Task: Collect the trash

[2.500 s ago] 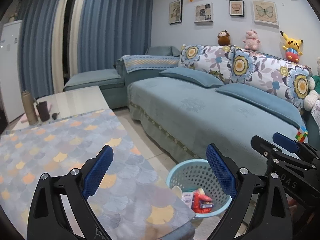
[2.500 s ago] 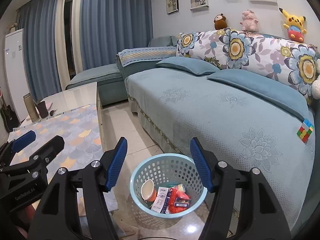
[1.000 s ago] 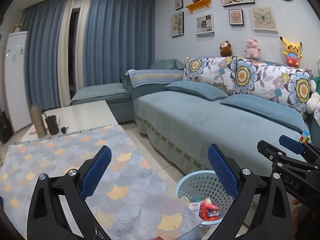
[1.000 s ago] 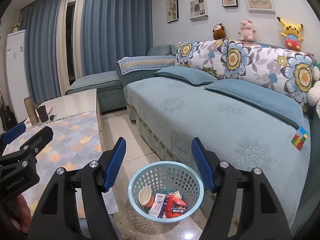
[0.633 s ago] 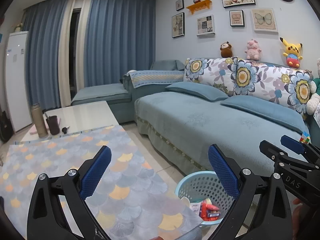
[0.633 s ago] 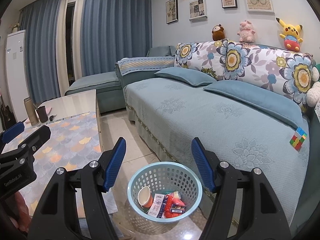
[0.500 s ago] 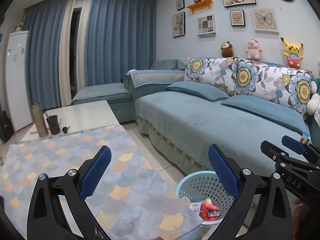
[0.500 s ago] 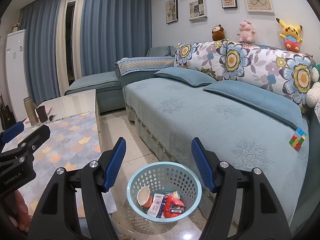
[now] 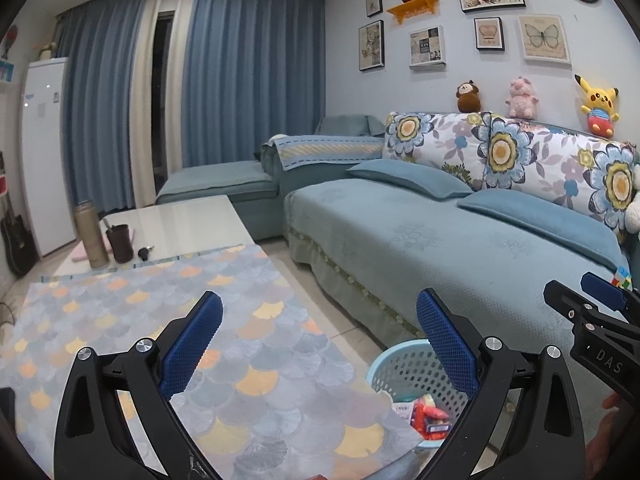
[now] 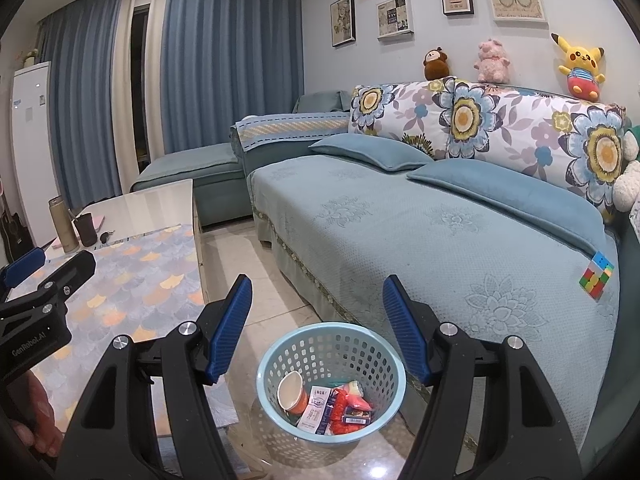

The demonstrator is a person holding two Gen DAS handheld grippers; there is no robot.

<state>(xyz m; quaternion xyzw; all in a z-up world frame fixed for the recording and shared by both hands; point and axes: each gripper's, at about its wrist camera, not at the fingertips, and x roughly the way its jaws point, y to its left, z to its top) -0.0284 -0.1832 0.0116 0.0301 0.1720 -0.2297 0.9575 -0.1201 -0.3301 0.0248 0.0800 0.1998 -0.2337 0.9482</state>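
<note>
Both claws gape with nothing between their blue pads: the right gripper (image 10: 316, 320) hangs over the pale blue perforated plastic basket (image 10: 280, 354), the left gripper (image 9: 318, 322) over the scale-patterned table mat (image 9: 132, 300). Trash, a paper cup (image 10: 292, 392) and red wrappers (image 10: 348, 402), already lies in the basket on the floor beside the teal sofa (image 10: 400, 224). Next, I'd scan the mat and the sofa for leftovers; the multicoloured puzzle cube (image 10: 596, 276) is probably no trash.

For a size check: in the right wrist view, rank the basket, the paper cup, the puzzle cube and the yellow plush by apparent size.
1. basket
2. yellow plush
3. paper cup and puzzle cube: look alike, unranked.
</note>
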